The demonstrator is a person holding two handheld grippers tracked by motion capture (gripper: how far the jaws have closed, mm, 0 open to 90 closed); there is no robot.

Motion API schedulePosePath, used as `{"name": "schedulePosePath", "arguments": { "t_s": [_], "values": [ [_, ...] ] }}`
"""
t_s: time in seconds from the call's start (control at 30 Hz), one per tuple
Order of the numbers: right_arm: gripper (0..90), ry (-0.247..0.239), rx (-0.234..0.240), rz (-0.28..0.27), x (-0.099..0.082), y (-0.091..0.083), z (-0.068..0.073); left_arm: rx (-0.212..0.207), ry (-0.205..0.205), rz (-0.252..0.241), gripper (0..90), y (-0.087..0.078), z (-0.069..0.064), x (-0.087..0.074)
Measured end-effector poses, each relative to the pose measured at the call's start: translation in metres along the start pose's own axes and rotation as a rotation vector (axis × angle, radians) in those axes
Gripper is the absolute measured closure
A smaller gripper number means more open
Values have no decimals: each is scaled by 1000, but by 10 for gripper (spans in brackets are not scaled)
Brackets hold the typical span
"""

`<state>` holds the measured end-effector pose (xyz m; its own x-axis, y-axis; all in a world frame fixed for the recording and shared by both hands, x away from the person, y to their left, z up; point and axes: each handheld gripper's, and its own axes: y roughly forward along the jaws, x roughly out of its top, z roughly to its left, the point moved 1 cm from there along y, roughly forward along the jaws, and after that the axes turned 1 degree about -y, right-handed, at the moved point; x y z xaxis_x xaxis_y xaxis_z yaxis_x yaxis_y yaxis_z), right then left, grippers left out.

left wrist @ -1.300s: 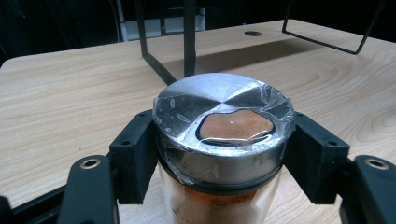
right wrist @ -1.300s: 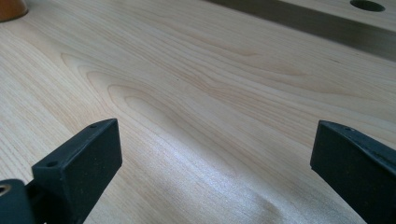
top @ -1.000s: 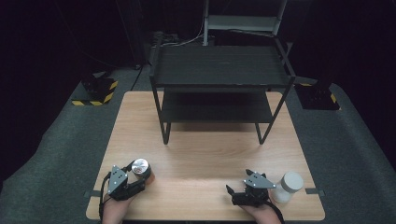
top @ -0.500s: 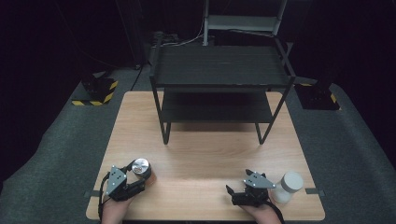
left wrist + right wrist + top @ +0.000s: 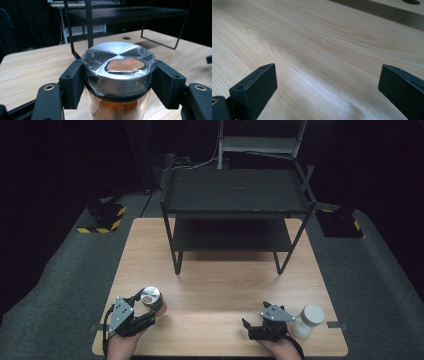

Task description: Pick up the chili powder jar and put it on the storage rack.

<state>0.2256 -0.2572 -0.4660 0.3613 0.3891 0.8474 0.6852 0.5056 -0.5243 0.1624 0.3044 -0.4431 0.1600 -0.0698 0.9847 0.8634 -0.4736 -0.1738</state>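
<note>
A glass jar [image 5: 117,65] of orange-brown powder, with a plastic-wrapped silver lid, sits between the jaws of my left gripper [image 5: 120,83], which is shut on it just below the lid. From above, the jar [image 5: 150,296] and the left gripper [image 5: 148,307] are near the table's front left corner. My right gripper [image 5: 255,317] is at the front right, low over the wood. Its jaws stand wide open with nothing between its fingertips [image 5: 259,82]. A white-lidded jar [image 5: 310,319] stands just to its right.
A black two-tier metal rack [image 5: 235,195] stands across the back half of the wooden table [image 5: 220,285]. One of its legs [image 5: 70,27] rises just beyond the held jar. Dark grey floor surrounds the table.
My left gripper has risen slightly with the jar in it. The right gripper and the white-lidded jar have stayed where they were.
</note>
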Motion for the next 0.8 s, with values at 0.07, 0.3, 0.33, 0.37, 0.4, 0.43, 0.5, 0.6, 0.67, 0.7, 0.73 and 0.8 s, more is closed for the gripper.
{"name": "schedulePosePath", "arguments": {
  "t_s": [0.07, 0.3, 0.33, 0.37, 0.4, 0.43, 0.5, 0.6, 0.67, 0.7, 0.73, 0.8],
  "values": [
    [19, -6, -4, 8, 1, 0, 1, -8, 18, -7, 331, -1, -1, 8],
    [18, -4, 2, 2, 0, 0, 0, -39, 45, -68, 332, 0, -7, 40],
    [18, -4, 2, 2, 0, 0, 0, -39, 45, -68, 333, 0, -7, 40],
    [19, -6, 2, 1, 0, 0, 0, -48, 52, -77, 333, 1, -8, 47],
    [18, -6, 2, 0, 0, 0, 0, -54, 54, -84, 333, 2, -9, 54],
    [18, -6, 2, 0, 0, 0, 0, -54, 54, -84, 333, 2, -9, 54],
    [18, -8, 5, -3, -1, 0, 0, -58, 54, -100, 333, 5, -10, 62],
    [18, -6, 6, -1, 0, 0, 0, -59, 51, -114, 333, 9, -11, 70],
    [18, -5, 7, -1, 0, 0, -1, -63, 41, -125, 333, 11, -10, 75],
    [19, -5, 7, -2, 0, 0, -1, -64, 37, -130, 333, 13, -9, 77],
    [19, -5, 7, -2, 0, 0, -1, -64, 37, -130, 333, 13, -9, 77],
    [18, -6, 9, -2, 0, 0, -1, -65, 33, -142, 333, 16, -8, 83]
  ]
}}
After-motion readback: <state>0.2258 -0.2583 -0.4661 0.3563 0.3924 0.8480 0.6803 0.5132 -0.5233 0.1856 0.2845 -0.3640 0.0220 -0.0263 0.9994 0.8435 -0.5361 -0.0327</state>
